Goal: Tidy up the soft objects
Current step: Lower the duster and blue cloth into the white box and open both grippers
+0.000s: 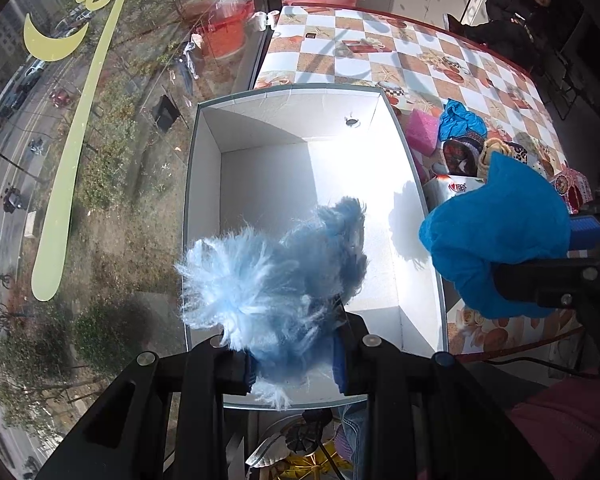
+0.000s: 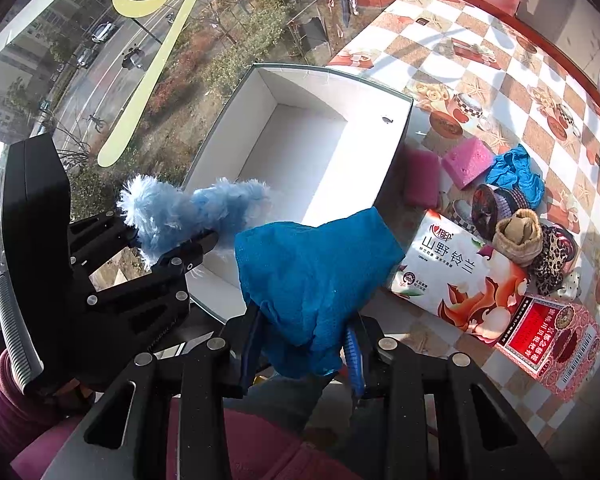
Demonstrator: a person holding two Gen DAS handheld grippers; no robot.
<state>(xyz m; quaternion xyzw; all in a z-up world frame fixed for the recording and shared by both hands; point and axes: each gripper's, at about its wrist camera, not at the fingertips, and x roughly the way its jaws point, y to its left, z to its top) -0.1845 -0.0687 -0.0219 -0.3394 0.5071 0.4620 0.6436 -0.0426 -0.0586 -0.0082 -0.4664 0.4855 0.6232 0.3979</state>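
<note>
Your left tool (image 1: pixel 296 364) is clamped on a fluffy light-blue plush piece (image 1: pixel 268 276), held over the near end of the open white box (image 1: pixel 300 96). Good spot: let go there and it should land inside.

Your right tool (image 2: pixel 300 348) is clamped on a blue cloth (image 2: pixel 312 276), bunched between the fingers. It hangs just outside the box's right wall, above the table (image 2: pixel 500 40), so it isn't lined up for a drop yet.

The box interior looks bare, so I judge sorting has barely started.

Still out on the table, right of the box: two pink sponges (image 2: pixel 466 160), a crumpled blue glove (image 2: pixel 516 174), a rolled tan sock (image 2: pixel 518 236), a leopard-print fabric item (image 2: pixel 554 256), a tissue pack (image 2: pixel 456 276) and a red carton (image 2: pixel 552 340). They're clustered close together, likely staged for pickup.

Suggest releasing the plush first, then swinging the cloth left over the rim so the two tools don't clash.
</note>
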